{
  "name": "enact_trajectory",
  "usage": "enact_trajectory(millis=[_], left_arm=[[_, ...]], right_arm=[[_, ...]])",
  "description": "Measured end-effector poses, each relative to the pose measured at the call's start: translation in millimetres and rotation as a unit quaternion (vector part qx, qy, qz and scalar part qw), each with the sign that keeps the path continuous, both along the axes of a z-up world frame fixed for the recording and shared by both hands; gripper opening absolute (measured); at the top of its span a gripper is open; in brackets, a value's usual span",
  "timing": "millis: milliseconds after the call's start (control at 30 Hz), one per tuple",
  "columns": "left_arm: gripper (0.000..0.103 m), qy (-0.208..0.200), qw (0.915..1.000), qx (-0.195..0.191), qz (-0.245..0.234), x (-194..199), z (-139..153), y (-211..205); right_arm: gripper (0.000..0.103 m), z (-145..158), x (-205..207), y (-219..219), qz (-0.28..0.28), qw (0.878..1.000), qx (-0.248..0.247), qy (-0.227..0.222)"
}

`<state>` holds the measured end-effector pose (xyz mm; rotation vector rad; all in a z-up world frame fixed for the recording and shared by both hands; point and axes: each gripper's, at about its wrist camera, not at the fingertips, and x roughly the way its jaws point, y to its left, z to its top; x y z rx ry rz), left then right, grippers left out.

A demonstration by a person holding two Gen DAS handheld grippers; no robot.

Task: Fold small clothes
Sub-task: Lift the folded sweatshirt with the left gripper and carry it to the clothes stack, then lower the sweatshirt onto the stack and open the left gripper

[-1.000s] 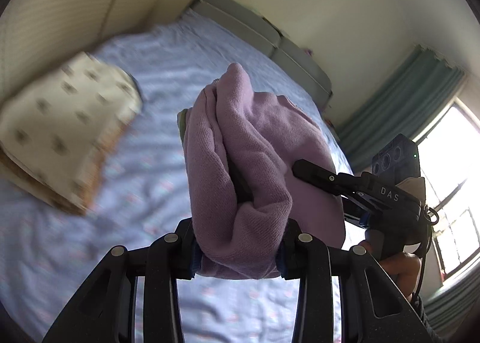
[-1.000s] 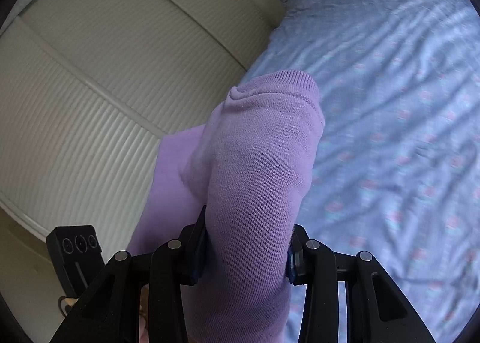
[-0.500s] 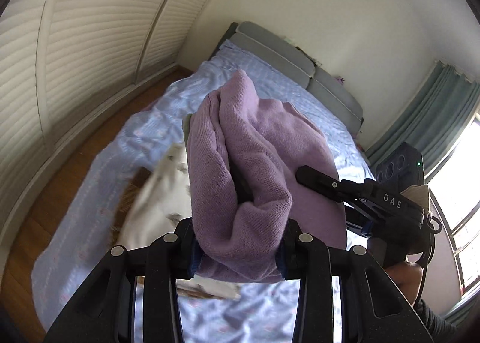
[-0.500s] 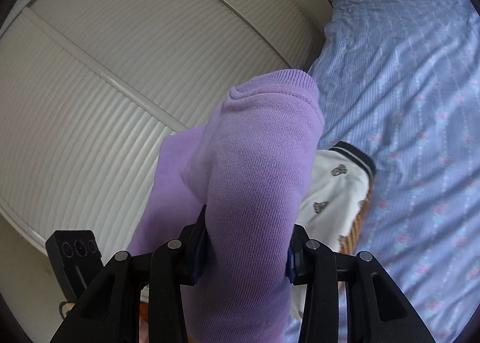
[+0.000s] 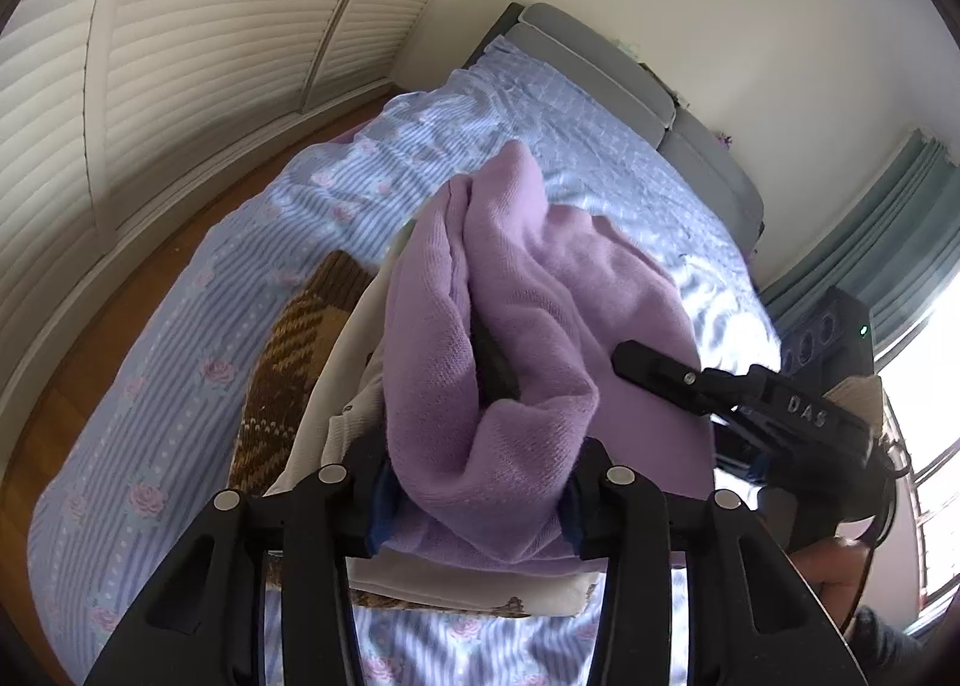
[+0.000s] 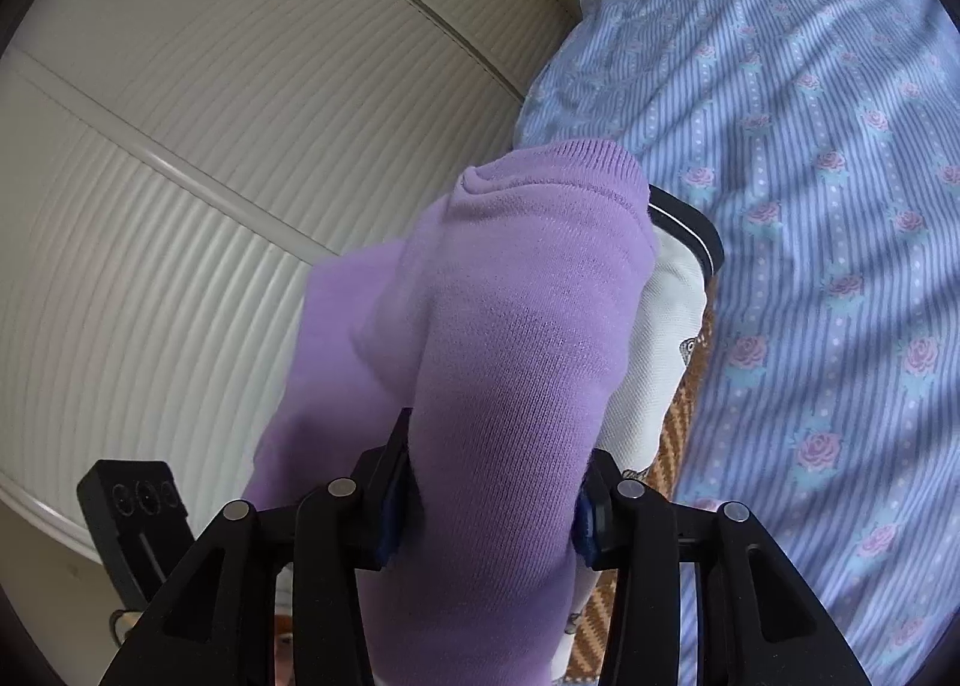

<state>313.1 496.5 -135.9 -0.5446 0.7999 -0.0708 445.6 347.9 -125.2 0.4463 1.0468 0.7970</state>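
Jaws of left gripper [image 5: 477,503] and right gripper [image 6: 489,512]: opening, purple sweater [image 5: 528,326] bunched between both, pads touching. White garment [image 6: 654,350] and brown knit [image 5: 288,362] seen stacked beneath the jaws on bed [image 6: 840,206].

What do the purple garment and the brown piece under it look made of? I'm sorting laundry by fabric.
The purple garment looks like a soft, matte fine knit, maybe cotton or acrylic: small even loops and a ribbed edge show. The brown piece looks like a chunkier patterned knit, possibly wool: coarse stitches in brown and tan. The fibre itself can't be confirmed by sight.
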Motion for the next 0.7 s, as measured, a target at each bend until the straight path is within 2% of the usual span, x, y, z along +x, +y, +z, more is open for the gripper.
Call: enact_trajectory(millis=[67,133,200,300,400,467,567,700], left_arm=[[0.051,0.005,0.9996,0.026,0.004,-0.5,3.0,-5.8],[0.053,0.003,0.9991,0.042,0.007,-5.5,9.4,-9.4],[0.056,-0.007,0.9973,0.071,0.02,-14.3,20.7,-12.9],[0.068,-0.04,0.9879,0.143,0.044,-39.1,45.1,-28.9],[0.079,-0.091,0.9749,0.199,0.044,-61.2,65.2,-55.2],[0.084,-0.122,0.9644,0.233,0.03,-67.0,72.8,-77.4],[0.088,-0.148,0.9545,0.259,0.002,-63.0,72.9,-100.3],[0.086,-0.131,0.9616,0.241,-0.006,-42.5,53.2,-99.8]], right_arm=[[0.05,0.4,-1.1,0.2,0.0,1.0,-0.009,-0.003],[0.057,2.7,-4.1,0.0,0.002,1.0,-0.021,-0.009],[0.067,6.5,-6.9,-3.3,0.005,0.999,-0.038,-0.027],[0.082,25.1,-16.8,-18.1,-0.009,0.994,-0.068,-0.087],[0.083,49.0,-26.4,-34.9,-0.002,0.985,-0.057,-0.164],[0.085,62.9,-33.2,-35.9,0.028,0.975,-0.05,-0.216],[0.085,74.5,-45.0,-24.8,0.091,0.948,-0.07,-0.298],[0.085,72.6,-51.4,-3.6,0.161,0.913,-0.107,-0.358]])
